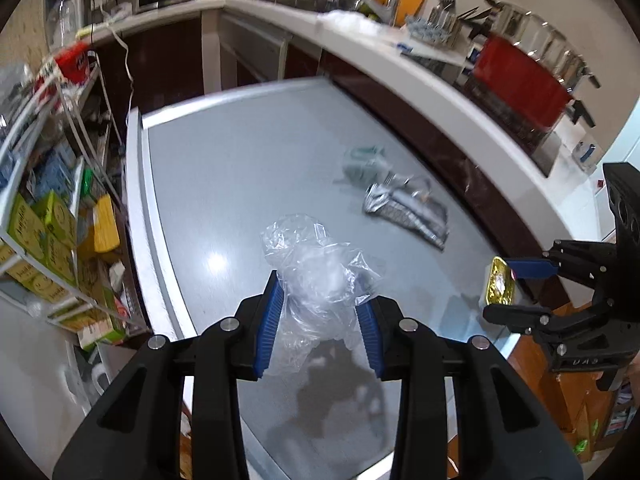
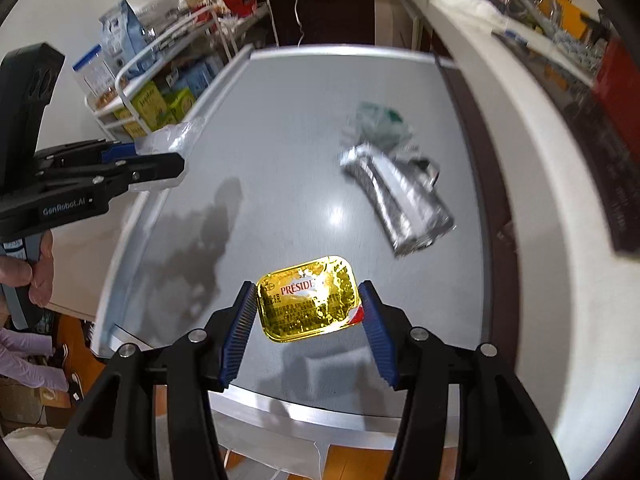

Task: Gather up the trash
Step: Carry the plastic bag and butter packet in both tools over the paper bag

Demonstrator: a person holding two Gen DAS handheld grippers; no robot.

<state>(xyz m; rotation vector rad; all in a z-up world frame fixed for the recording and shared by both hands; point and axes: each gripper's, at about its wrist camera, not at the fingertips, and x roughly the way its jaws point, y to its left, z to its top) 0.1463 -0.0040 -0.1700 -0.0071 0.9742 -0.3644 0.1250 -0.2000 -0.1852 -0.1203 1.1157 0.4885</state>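
Plastic: the crumpled clear plastic film [image 1: 316, 276] sits between your left gripper's [image 1: 320, 312] 2 blue ribbed pads [image 1: 269, 320], bunched and pinched there; its shadow falls on the grey tabletop [image 1: 224, 184] below, so it hangs clear of the surface.
Left gripper: your jaws are pressed in on the film, black fingers angled downward; from the right wrist view the same tool [image 2: 160, 164] shows at the left edge with the film [image 2: 176, 136] poking out past its tips.
Butter tub: the small rectangular gold foil-lidded butter portion [image 2: 308, 300] is pinched by its 2 short ends in your right gripper [image 2: 308, 312], lid facing the camera, red lettering across it, a torn red-and-white corner touching the right-hand pad [image 2: 378, 332].
Right gripper: partly closed, both blue pads touching the tub; in the left wrist view it [image 1: 516, 288] shows side-on at the right edge with the tub [image 1: 499, 282] held on edge above the table's near corner.
Left on the table: 1 flattened silver foil wrapper [image 2: 400, 200] lies near the far right side, and 1 blurred green-and-white crumpled wrapper [image 2: 380, 124] lies just beyond it, touching or overlapping.
Your hand: fingers [image 2: 38, 268] wrap the left tool's handle at the lower left.
Surroundings: a white wire rack [image 2: 132, 76] with yellow-green boxes [image 2: 150, 106] stands beside the table's left edge; a white curved kitchen counter [image 1: 400, 68] crowded with utensils runs along the right.
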